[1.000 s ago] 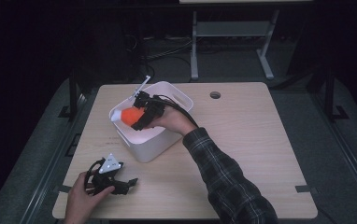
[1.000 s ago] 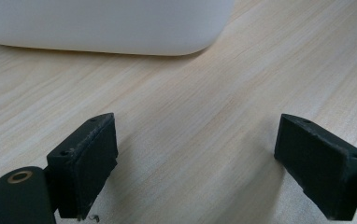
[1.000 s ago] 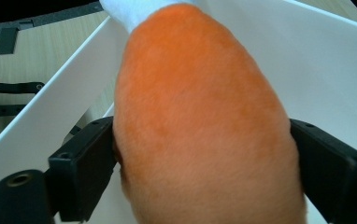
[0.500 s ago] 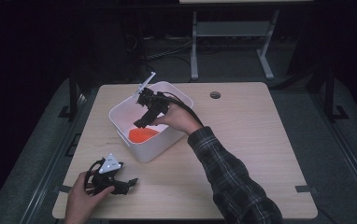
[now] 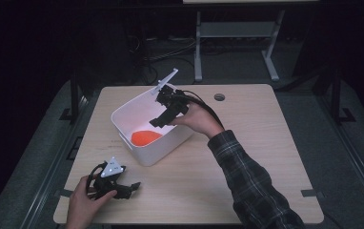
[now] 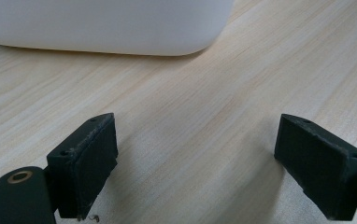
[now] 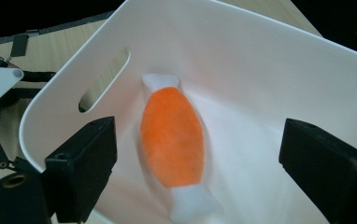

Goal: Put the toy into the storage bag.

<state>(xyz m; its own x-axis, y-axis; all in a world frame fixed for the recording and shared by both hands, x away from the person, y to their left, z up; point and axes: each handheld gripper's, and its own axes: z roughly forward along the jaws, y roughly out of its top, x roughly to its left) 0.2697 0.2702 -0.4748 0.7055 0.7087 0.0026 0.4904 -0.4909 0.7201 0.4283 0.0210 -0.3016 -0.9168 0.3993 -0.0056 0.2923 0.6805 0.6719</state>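
Orange plush toy (image 7: 173,135): lying loose on the floor of the white bin (image 5: 123,125). My right tongs (image 5: 163,116) hover above, released, empty. Placement looks done; next, withdraw clear. Left tongs (image 5: 131,187) released on bench (image 5: 266,143).

A light wooden table (image 5: 266,157) with a round cable hole (image 5: 219,97) near its far edge carries a white bin (image 5: 146,152) left of centre, and the left gripper (image 5: 131,187), jaws wide apart, rests on the bare boards near the front left corner.
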